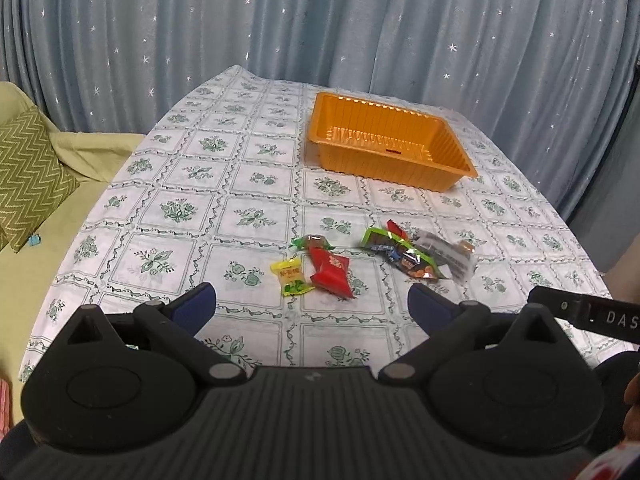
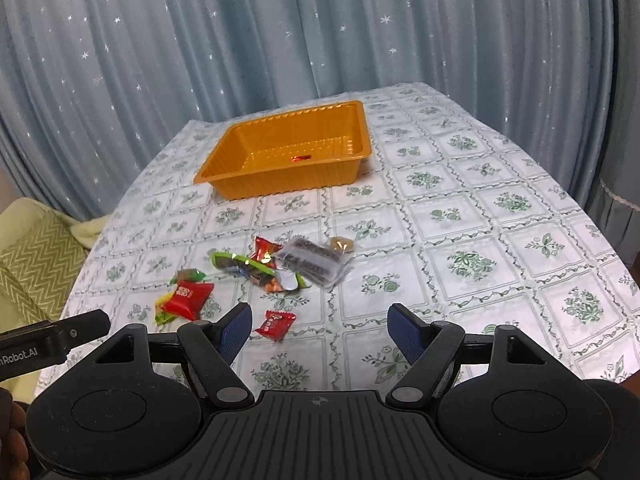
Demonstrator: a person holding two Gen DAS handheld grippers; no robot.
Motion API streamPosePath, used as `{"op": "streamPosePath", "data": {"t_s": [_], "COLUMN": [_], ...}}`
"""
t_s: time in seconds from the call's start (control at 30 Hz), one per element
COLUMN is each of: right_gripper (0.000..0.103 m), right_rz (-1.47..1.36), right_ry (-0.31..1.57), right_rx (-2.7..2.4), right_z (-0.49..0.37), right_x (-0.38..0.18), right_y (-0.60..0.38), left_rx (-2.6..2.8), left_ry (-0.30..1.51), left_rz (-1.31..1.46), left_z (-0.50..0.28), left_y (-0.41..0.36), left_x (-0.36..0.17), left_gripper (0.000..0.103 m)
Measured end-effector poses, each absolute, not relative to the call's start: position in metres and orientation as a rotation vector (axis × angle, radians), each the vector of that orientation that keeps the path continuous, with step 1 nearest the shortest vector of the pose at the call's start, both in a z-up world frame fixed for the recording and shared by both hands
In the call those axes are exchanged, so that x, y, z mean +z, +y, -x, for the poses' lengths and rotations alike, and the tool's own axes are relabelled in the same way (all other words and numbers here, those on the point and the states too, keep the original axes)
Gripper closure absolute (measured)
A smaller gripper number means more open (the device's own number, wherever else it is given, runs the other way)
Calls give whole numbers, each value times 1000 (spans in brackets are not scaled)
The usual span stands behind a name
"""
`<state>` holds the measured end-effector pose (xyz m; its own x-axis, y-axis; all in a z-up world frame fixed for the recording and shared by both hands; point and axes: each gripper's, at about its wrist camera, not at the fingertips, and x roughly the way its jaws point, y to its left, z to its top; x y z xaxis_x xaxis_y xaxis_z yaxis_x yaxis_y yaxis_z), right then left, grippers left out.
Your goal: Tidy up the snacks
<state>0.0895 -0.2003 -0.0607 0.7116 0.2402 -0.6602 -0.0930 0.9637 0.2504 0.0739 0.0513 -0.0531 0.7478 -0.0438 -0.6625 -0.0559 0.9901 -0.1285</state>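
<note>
Left wrist view: left gripper (image 1: 312,306) spread wide, nothing between the blue pads, hanging above the tablecloth (image 1: 168,184). Just ahead lie a yellow candy (image 1: 292,278) and red packet (image 1: 332,272), touching. Orange tray (image 1: 384,142) stands farther back, holding nothing.

Right wrist view: right gripper (image 2: 320,330) also wide and unladen. Small red candy (image 2: 275,324) sits just beside its left pad; green-edged packet (image 2: 244,266) and clear packet (image 2: 316,262) overlap beyond.
</note>
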Motion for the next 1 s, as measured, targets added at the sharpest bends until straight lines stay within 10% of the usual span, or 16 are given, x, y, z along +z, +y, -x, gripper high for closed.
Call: {"op": "streamPosePath", "data": {"t_s": [1.0], "right_gripper": [74], "right_rz": [-152], "right_ry": [866], "right_rx": [218], "right_z": [-158], "right_x": [-143], "right_y": [-137], "left_rx": [1], "left_ry": [791], "left_rz": [148], "left_z": [-128], "left_y": [64], "left_x": [-103], "left_gripper": [4]}}
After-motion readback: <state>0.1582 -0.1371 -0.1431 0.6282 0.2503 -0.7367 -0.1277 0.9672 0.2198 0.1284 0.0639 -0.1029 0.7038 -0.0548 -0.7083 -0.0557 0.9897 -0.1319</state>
